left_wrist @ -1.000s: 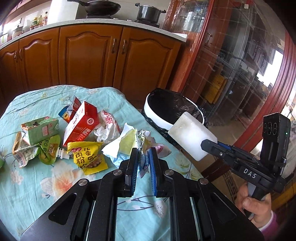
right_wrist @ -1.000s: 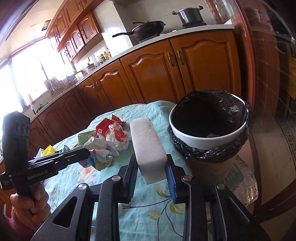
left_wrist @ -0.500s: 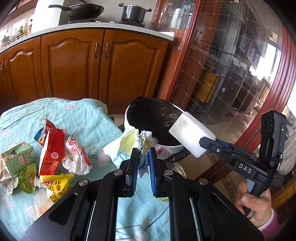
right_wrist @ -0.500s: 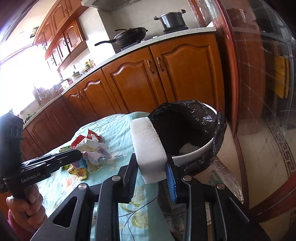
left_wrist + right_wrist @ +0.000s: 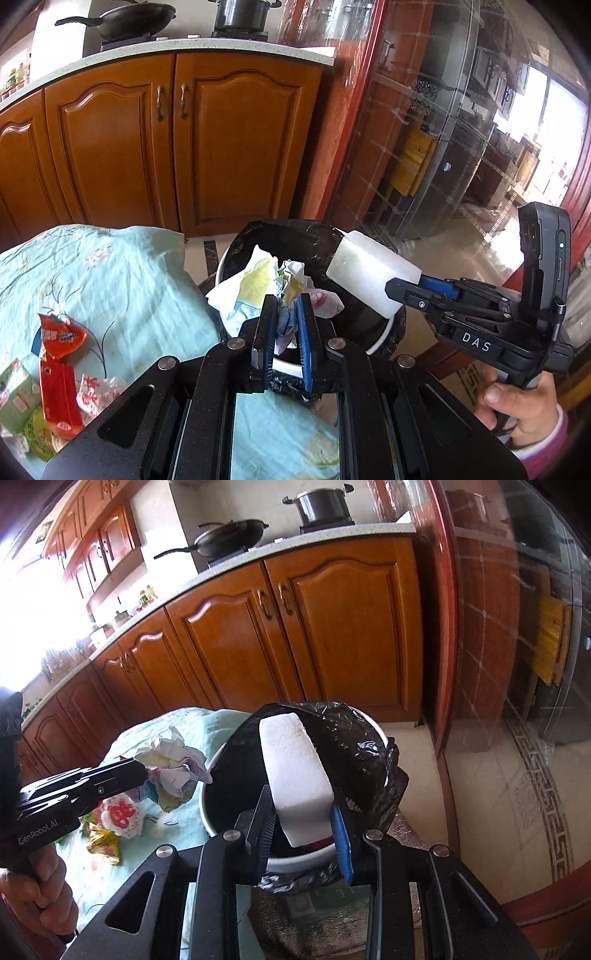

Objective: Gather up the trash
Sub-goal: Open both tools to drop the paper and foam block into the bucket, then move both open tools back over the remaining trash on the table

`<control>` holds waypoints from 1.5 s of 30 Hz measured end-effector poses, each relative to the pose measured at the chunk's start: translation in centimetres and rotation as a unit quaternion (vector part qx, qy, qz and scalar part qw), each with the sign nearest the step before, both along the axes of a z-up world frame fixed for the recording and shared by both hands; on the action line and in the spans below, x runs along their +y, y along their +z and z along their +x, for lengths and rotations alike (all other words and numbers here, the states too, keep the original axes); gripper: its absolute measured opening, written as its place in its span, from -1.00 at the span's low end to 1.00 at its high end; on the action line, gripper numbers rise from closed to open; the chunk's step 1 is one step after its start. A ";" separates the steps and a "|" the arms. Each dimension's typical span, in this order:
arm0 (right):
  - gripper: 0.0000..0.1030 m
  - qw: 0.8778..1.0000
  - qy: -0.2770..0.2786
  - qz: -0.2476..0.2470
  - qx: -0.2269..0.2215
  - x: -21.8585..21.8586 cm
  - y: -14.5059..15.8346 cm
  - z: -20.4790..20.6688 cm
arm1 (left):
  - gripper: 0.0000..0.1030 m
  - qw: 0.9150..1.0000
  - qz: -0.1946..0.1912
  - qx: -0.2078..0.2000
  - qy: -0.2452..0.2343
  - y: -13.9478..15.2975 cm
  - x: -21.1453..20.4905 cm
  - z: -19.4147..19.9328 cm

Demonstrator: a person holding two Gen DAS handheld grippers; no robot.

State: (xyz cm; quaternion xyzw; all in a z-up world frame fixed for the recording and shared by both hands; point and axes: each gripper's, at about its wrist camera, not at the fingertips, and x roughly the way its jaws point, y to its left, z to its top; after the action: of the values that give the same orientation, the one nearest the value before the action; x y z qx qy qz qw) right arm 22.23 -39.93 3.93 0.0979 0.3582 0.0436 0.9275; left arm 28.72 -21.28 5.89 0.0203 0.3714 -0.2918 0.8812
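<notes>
My left gripper (image 5: pixel 283 314) is shut on a wad of crumpled paper wrappers (image 5: pixel 258 284) and holds it over the near rim of the white bin with a black liner (image 5: pixel 373 332). My right gripper (image 5: pixel 303 812) is shut on a white foam block (image 5: pixel 295 768) and holds it above the bin's opening (image 5: pixel 354 738). The foam block (image 5: pixel 369 273) and right gripper (image 5: pixel 421 291) also show in the left wrist view, and the paper wad (image 5: pixel 173 764) in the right wrist view.
More trash lies on the light-blue floral tablecloth (image 5: pixel 122 280): a red carton (image 5: pixel 59 391), a red torn wrapper (image 5: pixel 61 336), a green carton (image 5: pixel 14 395), a white wrapper (image 5: pixel 122 812). Brown cabinets (image 5: pixel 184 140) stand behind; a glass door (image 5: pixel 443 147) is at right.
Both grippers have moved right from over the table to over the bin, each still holding its item. The trash pile has slid to the left edge of the left wrist view.
</notes>
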 end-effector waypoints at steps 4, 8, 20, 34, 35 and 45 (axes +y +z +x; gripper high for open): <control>-0.43 1.000 0.008 -0.017 0.023 -0.4 -0.2 1.8 | -0.80 1.000 0.007 0.029 -0.005 -0.9 -1.3 2.0; -0.42 0.999 0.016 -0.029 0.043 -0.7 -0.6 3.4 | -0.80 0.999 0.011 0.043 -0.003 -1.7 -1.9 2.9; -0.33 0.996 0.026 -0.040 0.069 -0.5 -1.7 5.3 | -0.66 0.998 0.029 0.058 -0.010 -3.1 -3.5 3.6; 0.20 0.999 0.013 0.041 0.010 -0.7 -0.3 1.6 | 0.07 0.997 -0.043 0.038 0.053 -2.3 2.9 -1.6; 0.27 0.999 0.013 0.050 0.004 -0.4 -0.3 1.2 | 0.09 0.996 -0.048 0.035 0.060 -2.4 3.7 -2.3; 0.53 0.994 0.030 0.105 -0.030 5.1 -1.5 -3.3 | 0.09 0.988 -0.060 0.031 0.141 -3.8 12.7 -7.2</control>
State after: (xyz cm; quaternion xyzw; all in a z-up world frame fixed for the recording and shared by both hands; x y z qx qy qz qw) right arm 18.92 -34.86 2.40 0.1828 0.3262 0.1120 0.9207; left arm 21.56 -8.55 2.08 -0.0943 0.3793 -0.1869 0.9013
